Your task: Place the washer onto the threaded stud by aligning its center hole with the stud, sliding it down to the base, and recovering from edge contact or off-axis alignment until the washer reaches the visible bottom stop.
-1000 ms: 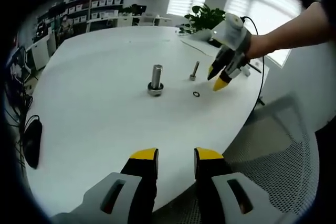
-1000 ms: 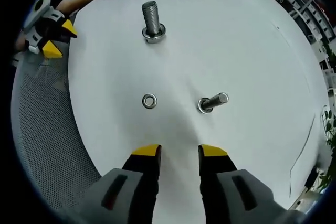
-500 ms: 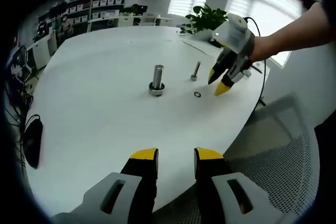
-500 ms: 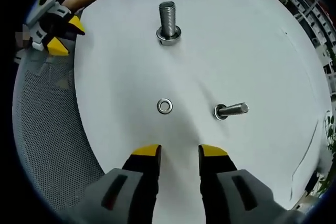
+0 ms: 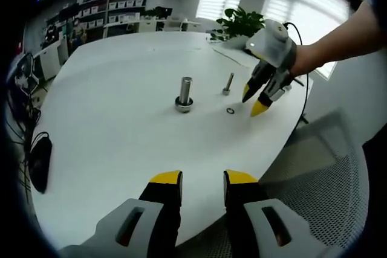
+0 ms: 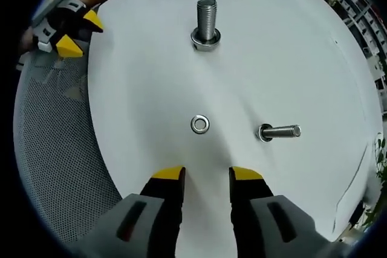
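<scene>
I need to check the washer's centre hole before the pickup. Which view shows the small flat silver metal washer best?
The right gripper view: the small flat silver metal washer lies close ahead of the open right gripper, its hole clearly visible from above. In the left gripper view the washer is a tiny distant ring beside that gripper.

We see a white, rounded worktop (image 6: 151, 58) carrying three small metal parts. In the right gripper view, a washer (image 6: 200, 124) lies flat on the bare surface, near our side of the top. Just to its right stands a slim threaded stud (image 6: 279, 132) on its small base, apart from the washer. Farther across stands a thicker stud (image 6: 206, 22), upright, with a ring around its foot. In the left gripper view, the same worktop (image 5: 109, 119) shows the thick stud (image 5: 185, 93) near the middle, the slim stud (image 5: 228, 83) beyond it and the washer (image 5: 230, 111) close to the curved edge. A dark object (image 5: 37, 162) with a cable lies at the far left edge.
</scene>
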`<action>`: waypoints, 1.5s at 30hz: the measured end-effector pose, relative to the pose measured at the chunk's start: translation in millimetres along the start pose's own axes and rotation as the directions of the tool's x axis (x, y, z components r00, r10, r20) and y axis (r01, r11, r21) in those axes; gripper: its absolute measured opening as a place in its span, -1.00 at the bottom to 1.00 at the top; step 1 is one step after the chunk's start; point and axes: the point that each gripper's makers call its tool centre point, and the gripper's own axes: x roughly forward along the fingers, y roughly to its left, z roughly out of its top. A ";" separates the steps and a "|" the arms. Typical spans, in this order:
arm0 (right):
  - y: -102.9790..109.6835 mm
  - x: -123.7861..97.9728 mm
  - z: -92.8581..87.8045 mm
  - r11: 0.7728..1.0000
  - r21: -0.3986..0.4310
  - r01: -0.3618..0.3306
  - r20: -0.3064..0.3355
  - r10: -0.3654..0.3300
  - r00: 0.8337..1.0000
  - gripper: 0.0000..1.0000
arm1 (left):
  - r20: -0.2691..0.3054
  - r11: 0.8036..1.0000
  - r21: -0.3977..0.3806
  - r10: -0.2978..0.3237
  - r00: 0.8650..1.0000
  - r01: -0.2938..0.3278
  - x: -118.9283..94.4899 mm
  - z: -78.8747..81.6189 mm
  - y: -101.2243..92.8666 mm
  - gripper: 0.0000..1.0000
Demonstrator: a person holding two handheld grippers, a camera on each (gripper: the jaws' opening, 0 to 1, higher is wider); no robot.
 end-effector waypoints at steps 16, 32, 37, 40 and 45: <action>12.8 -1.4 27.0 1.000 -0.019 -0.023 0.032 0.023 0.999 -0.37 | 0.007 1.000 0.002 0.019 1.000 -0.019 -0.4 1.5 3.8 -0.50; 14.7 4.9 52.7 0.997 -0.068 -0.029 0.062 0.033 0.998 -0.36 | -0.005 0.999 0.001 0.039 0.999 -0.039 -0.5 -0.4 7.2 -0.50; 13.0 6.5 45.5 0.998 -0.059 -0.032 0.050 0.035 0.998 -0.36 | -0.003 0.999 -0.003 0.037 0.999 -0.037 0.2 -0.2 8.1 -0.50; 14.4 7.4 43.8 0.998 -0.056 -0.036 0.044 0.039 0.998 -0.36 | -0.004 0.999 -0.002 0.038 0.999 -0.038 -0.1 -0.4 7.9 -0.50; 13.2 9.2 45.5 0.996 -0.081 -0.023 0.048 0.027 0.998 -0.39 | -0.002 0.999 -0.005 0.036 0.999 -0.036 -0.2 0.2 7.7 -0.50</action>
